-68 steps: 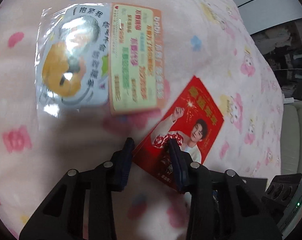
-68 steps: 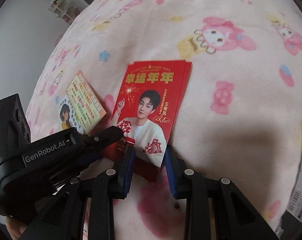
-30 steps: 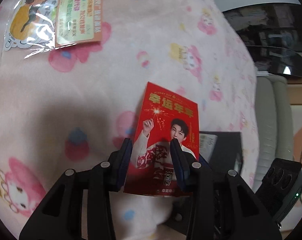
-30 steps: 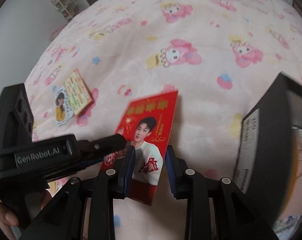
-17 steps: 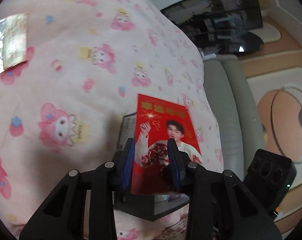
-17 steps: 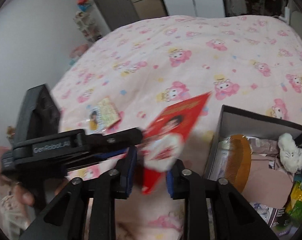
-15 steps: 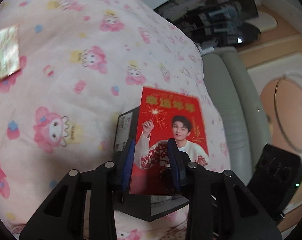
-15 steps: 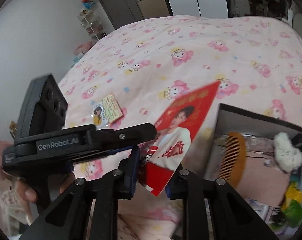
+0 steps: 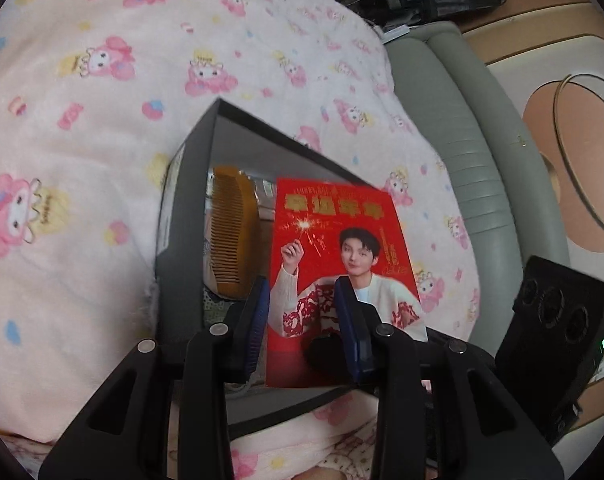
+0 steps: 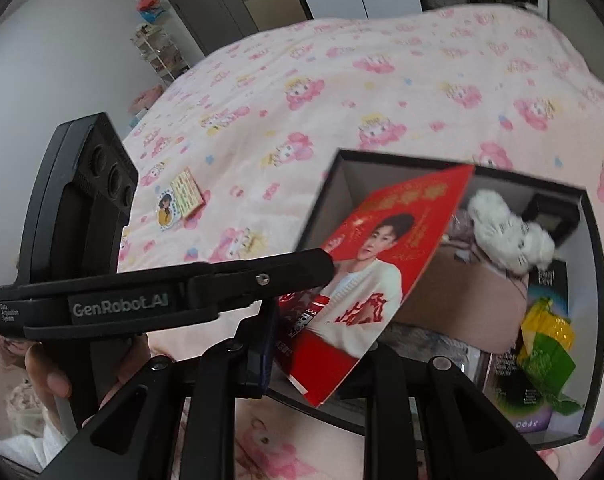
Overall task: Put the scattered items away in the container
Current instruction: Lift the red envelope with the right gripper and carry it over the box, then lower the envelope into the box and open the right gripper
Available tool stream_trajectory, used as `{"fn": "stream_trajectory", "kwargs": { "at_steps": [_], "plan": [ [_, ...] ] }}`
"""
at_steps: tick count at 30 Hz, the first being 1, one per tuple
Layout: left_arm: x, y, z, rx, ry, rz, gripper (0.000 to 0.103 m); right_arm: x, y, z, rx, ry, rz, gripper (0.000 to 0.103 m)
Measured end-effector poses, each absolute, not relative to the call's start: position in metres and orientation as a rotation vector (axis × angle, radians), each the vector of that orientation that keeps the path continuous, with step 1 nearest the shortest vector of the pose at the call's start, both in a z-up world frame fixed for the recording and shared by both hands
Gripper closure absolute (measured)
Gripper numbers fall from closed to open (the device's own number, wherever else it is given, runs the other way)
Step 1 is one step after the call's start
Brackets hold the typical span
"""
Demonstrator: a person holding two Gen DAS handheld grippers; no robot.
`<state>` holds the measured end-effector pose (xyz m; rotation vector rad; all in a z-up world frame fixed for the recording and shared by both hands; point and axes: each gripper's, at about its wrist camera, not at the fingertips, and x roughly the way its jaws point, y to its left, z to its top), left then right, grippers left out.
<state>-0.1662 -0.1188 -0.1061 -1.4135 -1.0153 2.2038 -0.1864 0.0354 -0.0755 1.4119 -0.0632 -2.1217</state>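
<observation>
The left gripper (image 9: 302, 312) has its jaws clamped on the red card (image 9: 334, 248), held over the open black box (image 10: 590, 280); the right gripper's (image 10: 318, 360) jaw state cannot be told.

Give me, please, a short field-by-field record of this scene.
Item in transit: red card, raised over the open box
Holder: the card sits between the fingers of both the left claw and the right claw; which one grips it is unclear
Container: black box, resting on the pink blanket
Already inside: wooden comb, white plush, other small packets
Left outside: sticker pack, lying on the blanket
</observation>
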Motion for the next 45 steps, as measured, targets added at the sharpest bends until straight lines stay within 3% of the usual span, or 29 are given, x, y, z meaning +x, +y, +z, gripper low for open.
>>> {"fn": "stream_trajectory", "kwargs": {
  "at_steps": [11, 19, 23, 26, 32, 36, 38, 40, 43, 45],
  "plan": [
    [-0.167, -0.085, -0.122, -1.445, -0.791, 2.363, 0.075, -0.207, 0.073, -0.136, 1.666, -0.049, -2.108, 0.083],
    [-0.158, -0.095, -0.122, -1.365, -0.767, 2.391, 0.075, -0.212, 0.095, -0.119, 1.556, -0.067, -2.33, 0.081],
    [-0.157, -0.093, -0.121, -1.338, -0.742, 2.42, 0.075, -0.229, 0.077, -0.143, 1.675, 0.037, -2.335, 0.082],
    [-0.155, -0.09, -0.121, -1.332, -0.711, 2.446, 0.075, -0.232, 0.079, -0.158, 1.769, 0.005, -2.316, 0.082],
    [-0.156, -0.083, -0.121, -1.302, -0.623, 2.494, 0.073, -0.231, 0.076, -0.154, 1.687, -0.17, -2.165, 0.081],
    [-0.157, -0.069, -0.121, -1.321, -0.542, 2.471, 0.072, -0.222, 0.095, -0.121, 1.566, -0.072, -2.411, 0.081],
    [-0.161, -0.056, -0.118, -1.353, -0.487, 2.457, 0.059, -0.21, 0.116, -0.099, 1.464, -0.142, -2.536, 0.081],
    [-0.168, -0.037, -0.114, -1.412, -0.386, 2.456, 0.06, -0.202, 0.13, -0.087, 1.411, -0.21, -2.584, 0.081],
    [-0.18, -0.016, -0.111, -1.43, -0.4, 2.393, 0.059, -0.206, 0.133, -0.082, 1.39, -0.267, -2.626, 0.081],
    [-0.195, 0.0, -0.118, -1.55, -0.264, 2.45, 0.059, -0.208, 0.151, -0.081, 1.407, -0.318, -2.639, 0.081]
  ]
}}
